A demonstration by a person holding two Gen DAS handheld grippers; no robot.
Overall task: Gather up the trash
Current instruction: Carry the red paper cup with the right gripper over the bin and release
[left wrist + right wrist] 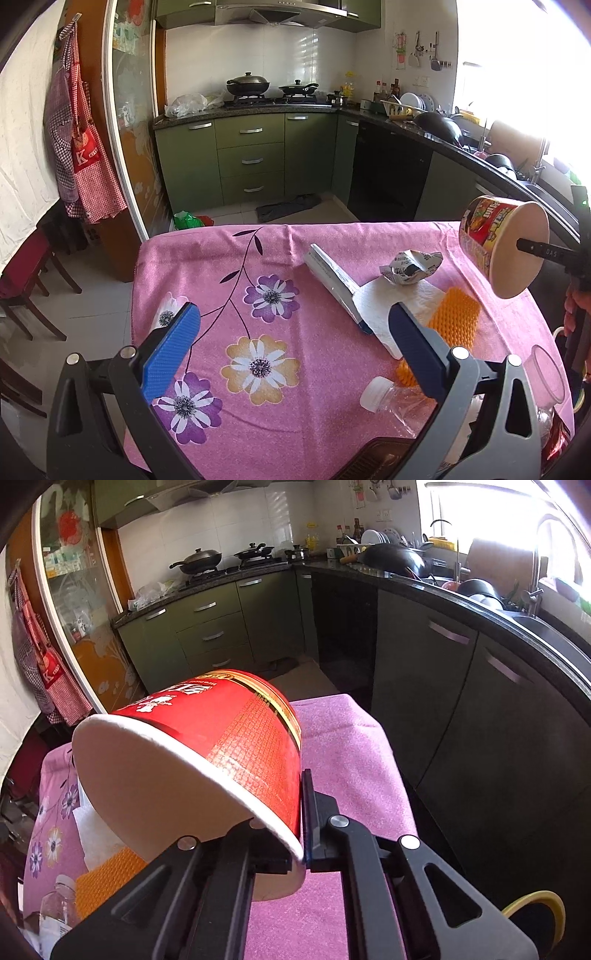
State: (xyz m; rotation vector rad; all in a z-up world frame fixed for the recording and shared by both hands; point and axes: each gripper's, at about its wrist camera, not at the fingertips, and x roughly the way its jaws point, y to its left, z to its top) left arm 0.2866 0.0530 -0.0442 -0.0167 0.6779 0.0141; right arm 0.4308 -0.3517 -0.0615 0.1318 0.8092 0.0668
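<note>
My right gripper [299, 834] is shut on the wall of a red instant-noodle cup [221, 746] and holds it tilted above the pink floral tablecloth [351, 760]. The cup [495, 247] also shows at the right in the left wrist view, lifted off the table. My left gripper [291, 343] is open and empty over the cloth [258, 258]. On the table lie a flattened carton [332, 280], a crumpled wrapper [410, 267], a white paper napkin [391, 306], an orange mesh pad [454, 317], a clear plastic bottle [399, 402] and a clear plastic cup [546, 373].
Green kitchen cabinets [251, 158] and a dark counter [480, 602] stand behind and to the right of the table. A yellow-rimmed bin [535, 915] sits low at the right. A chair [26, 280] stands left. Green bags [188, 219] lie on the floor.
</note>
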